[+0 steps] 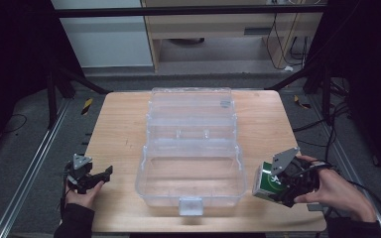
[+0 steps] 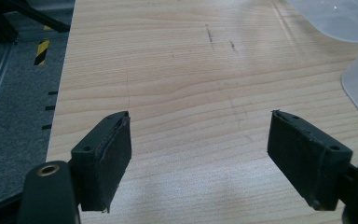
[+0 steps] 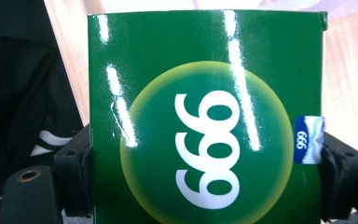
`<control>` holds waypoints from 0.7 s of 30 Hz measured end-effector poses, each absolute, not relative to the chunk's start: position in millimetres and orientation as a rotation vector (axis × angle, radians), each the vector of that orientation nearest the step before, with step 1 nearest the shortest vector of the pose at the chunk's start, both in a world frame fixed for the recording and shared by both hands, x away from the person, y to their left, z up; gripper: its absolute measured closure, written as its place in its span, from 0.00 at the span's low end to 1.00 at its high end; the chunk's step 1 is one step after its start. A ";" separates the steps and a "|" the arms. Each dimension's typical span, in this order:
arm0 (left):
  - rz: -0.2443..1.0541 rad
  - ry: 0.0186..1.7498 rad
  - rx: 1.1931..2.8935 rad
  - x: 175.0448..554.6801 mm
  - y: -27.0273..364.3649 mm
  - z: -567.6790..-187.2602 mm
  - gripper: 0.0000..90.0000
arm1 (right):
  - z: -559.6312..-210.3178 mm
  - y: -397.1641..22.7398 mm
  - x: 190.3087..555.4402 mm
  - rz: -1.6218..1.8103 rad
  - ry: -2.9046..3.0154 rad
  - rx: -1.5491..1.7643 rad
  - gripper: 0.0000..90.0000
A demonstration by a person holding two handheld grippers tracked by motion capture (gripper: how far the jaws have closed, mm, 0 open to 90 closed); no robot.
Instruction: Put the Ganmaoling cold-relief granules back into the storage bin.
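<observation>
Wooden table (image 1: 124, 134) is sitting mid-frame with dark floor all around. Lower left, the left gripper (image 1: 100, 176) is resting with its jaws spread wide, nothing between them. Centre, the clear plastic box (image 1: 191, 148) is lying open. Lower right, the right gripper (image 1: 278, 191) is clamping a green carton (image 1: 266, 181) just beside the box. I'd be keeping it level while swinging it over the near compartment, clearing the rim.
</observation>
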State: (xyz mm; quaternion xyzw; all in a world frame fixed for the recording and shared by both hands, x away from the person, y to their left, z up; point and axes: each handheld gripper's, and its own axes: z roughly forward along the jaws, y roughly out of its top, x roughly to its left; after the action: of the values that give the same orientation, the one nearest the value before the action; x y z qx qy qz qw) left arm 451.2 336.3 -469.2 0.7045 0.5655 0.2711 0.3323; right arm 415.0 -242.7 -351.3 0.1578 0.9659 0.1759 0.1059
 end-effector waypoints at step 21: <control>0.704 1.479 1.841 451.6 336.4 -469.5 0.24 | -307.2 -200.4 422.9 0.538 2.820 0.336 0.18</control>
State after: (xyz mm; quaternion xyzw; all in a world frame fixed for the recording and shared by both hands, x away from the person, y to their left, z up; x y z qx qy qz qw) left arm 451.6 336.4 -469.5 0.7048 0.5659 0.2696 0.3322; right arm 422.9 -200.4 -307.2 0.1153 0.9679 0.1847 0.1254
